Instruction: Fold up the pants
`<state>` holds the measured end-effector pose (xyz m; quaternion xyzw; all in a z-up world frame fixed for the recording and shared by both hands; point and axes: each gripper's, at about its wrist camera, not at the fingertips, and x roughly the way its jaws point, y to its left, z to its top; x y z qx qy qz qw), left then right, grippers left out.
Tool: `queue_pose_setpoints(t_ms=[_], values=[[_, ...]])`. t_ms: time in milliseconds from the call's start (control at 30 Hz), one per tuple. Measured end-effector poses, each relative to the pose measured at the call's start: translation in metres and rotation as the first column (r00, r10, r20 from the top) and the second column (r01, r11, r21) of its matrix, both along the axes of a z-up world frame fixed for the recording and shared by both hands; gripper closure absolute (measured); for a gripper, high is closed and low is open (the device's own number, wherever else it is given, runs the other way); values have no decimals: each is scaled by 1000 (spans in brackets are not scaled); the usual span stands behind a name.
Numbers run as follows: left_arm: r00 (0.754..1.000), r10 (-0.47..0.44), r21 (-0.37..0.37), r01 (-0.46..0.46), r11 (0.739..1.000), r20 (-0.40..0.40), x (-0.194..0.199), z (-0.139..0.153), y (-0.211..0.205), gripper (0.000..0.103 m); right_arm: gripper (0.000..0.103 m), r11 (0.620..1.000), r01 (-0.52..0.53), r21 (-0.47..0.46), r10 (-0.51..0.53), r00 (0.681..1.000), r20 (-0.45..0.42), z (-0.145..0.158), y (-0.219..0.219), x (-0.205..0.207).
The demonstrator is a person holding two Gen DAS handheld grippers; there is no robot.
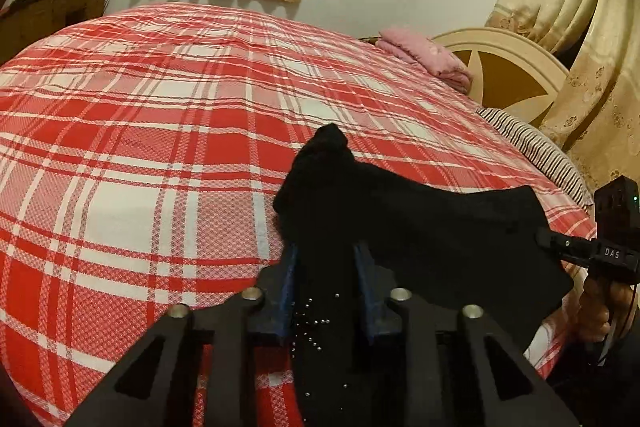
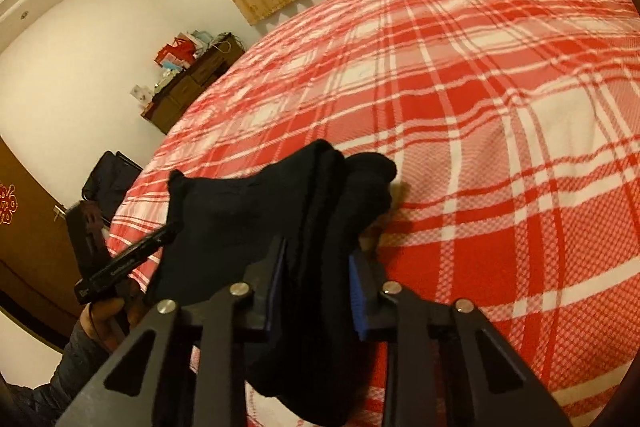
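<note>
The black pants (image 1: 420,227) hang bunched above the near edge of a bed with a red and white plaid cover (image 1: 160,131). My left gripper (image 1: 326,267) is shut on one end of the pants, which drape down between its blue pads. My right gripper (image 2: 318,267) is shut on the other end of the pants (image 2: 304,195). The cloth stretches between the two grippers. The right gripper also shows in the left wrist view (image 1: 608,247) at the right edge, and the left gripper shows in the right wrist view (image 2: 120,267) at the left.
A folded pink blanket (image 1: 424,57) and a striped pillow (image 1: 536,151) lie by the cream headboard (image 1: 508,67). A wooden dresser (image 2: 192,79) with clutter stands by the far wall. A dark chair (image 2: 108,179) sits beside the bed. Curtains (image 1: 580,27) hang at the right.
</note>
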<state>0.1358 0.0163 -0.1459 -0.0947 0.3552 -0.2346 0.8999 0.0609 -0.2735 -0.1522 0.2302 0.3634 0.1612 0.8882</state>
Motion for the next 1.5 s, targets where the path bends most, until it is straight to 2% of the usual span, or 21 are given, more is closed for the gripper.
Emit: queue_pose_setpoints(t_ms=[67,233,467,633,733,833,900,967,1033,1133,1267,1433,1500], values=[[1000,-3,-4,3,1000,9,-1,4,1,85,73,1000,-10,-7,10,1000,25,9,4,-2],[1000,9,-67,-7,998,28,-6,19,18,89,74,998,-52,-38,54,996,70,32,15,3],[989,122,-76,-116,990,82,-4,45,68,90,74,982,-163,-93,174,977,120,64,55,61],[964,248,-36,-245,969,97,0,52,119,90,74,964,-257,-74,265,955,130,66,99,120],[948,313,-8,-313,950,53,3,42,144,91,74,946,-317,-71,324,937,132,60,137,154],[932,362,41,-362,931,10,-1,22,153,90,74,931,-360,-68,364,929,63,39,169,185],[919,394,84,-395,915,20,-2,13,156,83,72,934,-348,-81,350,937,14,20,179,201],[901,430,160,-434,887,63,-1,7,152,62,69,945,-321,-66,320,947,-27,2,176,215],[889,450,180,-457,871,81,0,6,153,51,56,954,-299,-28,297,953,-55,-11,167,222],[882,468,166,-470,867,53,6,-1,155,50,52,961,-275,-12,274,959,-74,-20,154,222],[860,506,164,-511,844,72,0,-3,151,48,52,962,-272,1,271,960,-63,-20,147,220],[825,565,131,-563,816,25,-20,5,155,47,37,972,-228,-58,226,973,-39,-13,137,211],[821,570,149,-568,810,34,-28,11,151,47,34,985,-151,-85,148,988,-42,-12,119,201]])
